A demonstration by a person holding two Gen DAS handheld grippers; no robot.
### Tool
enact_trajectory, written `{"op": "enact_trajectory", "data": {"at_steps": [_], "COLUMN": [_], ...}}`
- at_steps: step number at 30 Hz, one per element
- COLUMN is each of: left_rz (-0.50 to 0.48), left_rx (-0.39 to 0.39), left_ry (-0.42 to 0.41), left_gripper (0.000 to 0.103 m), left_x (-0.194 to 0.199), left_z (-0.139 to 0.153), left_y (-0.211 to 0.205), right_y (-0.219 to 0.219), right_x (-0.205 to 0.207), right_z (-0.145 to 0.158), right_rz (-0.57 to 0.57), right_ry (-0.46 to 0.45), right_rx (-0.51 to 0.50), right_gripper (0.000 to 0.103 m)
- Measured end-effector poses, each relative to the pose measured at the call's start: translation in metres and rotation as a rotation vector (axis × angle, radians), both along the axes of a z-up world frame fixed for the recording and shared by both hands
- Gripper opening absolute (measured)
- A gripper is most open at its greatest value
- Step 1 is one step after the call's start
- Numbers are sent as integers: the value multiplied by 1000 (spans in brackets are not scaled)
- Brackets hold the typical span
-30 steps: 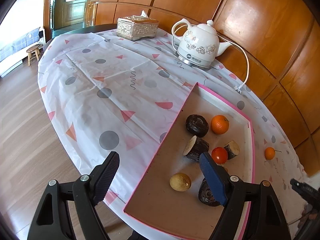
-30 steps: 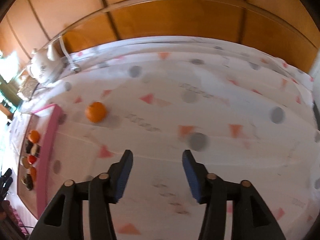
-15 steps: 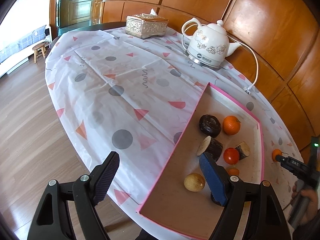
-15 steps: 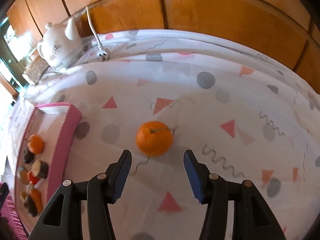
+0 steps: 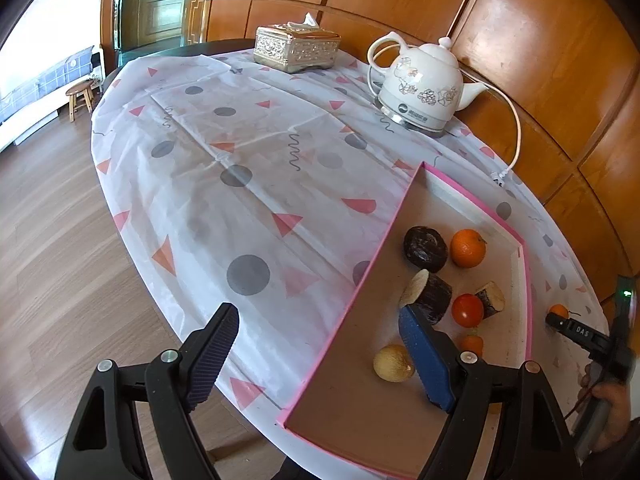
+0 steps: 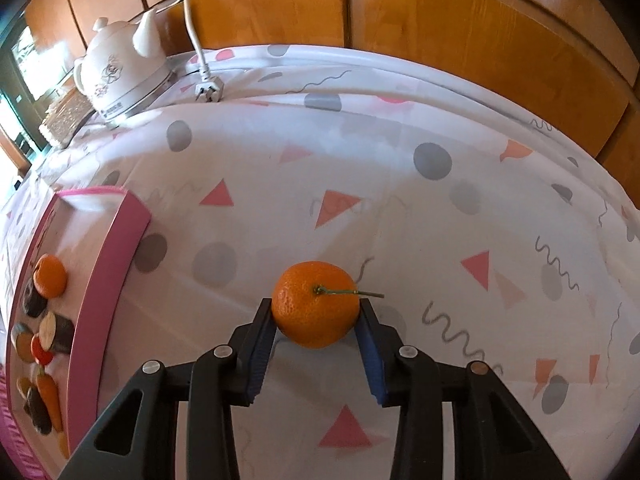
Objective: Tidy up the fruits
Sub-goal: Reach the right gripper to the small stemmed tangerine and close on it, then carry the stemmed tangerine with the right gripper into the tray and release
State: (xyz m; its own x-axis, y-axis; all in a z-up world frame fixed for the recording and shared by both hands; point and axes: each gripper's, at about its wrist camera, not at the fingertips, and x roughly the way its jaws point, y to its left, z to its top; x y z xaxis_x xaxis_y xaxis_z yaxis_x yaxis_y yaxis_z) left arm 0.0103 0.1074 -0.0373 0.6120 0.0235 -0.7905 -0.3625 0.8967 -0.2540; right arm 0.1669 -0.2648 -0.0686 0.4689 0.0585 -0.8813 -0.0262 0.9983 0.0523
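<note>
A stemmed orange tangerine (image 6: 316,304) lies on the patterned tablecloth, right of the pink-rimmed tray (image 6: 106,280). My right gripper (image 6: 316,320) is open with the tangerine between its fingertips, both pads at or very near its sides. In the left wrist view the same tangerine (image 5: 558,311) shows past the tray's right rim (image 5: 528,280), at the right gripper's tip. The tray holds another tangerine (image 5: 467,248), a tomato (image 5: 467,310), a carrot, a pale round fruit (image 5: 394,363) and dark cut pieces. My left gripper (image 5: 320,356) is open and empty, over the tray's near left rim.
A white ceramic kettle (image 5: 424,88) with its cord and plug (image 6: 206,90) stands at the back by the wooden wall. A silver tissue box (image 5: 297,47) sits at the far end. The oval table's left edge drops to a wooden floor with a small stool (image 5: 82,94).
My right gripper has moved forward to the tangerine, which now sits between its fingertips. The left gripper has drawn back and shifted slightly, still open.
</note>
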Motion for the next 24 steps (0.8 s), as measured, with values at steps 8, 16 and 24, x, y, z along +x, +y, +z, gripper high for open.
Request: {"op": "enact_trajectory", "data": {"at_steps": [8,16,24], "left_rz": [-12,-13,-6], "left_rx": [-3,-13,-22], "left_ry": [-13,-31,-40], "left_gripper": [83,83,83], "left_x": [-4,-10,-12], "left_z": [6,11,14], "left_y": [-4,-3,-2], "right_y": [3,22,65], "right_x": [-24,-55,-72], "right_z": [13,34,56], "right_rz": [24,100,227], "right_ry": [-36,-75,-114], "right_rx": [66,104,153], "right_gripper": [40,39,39]}}
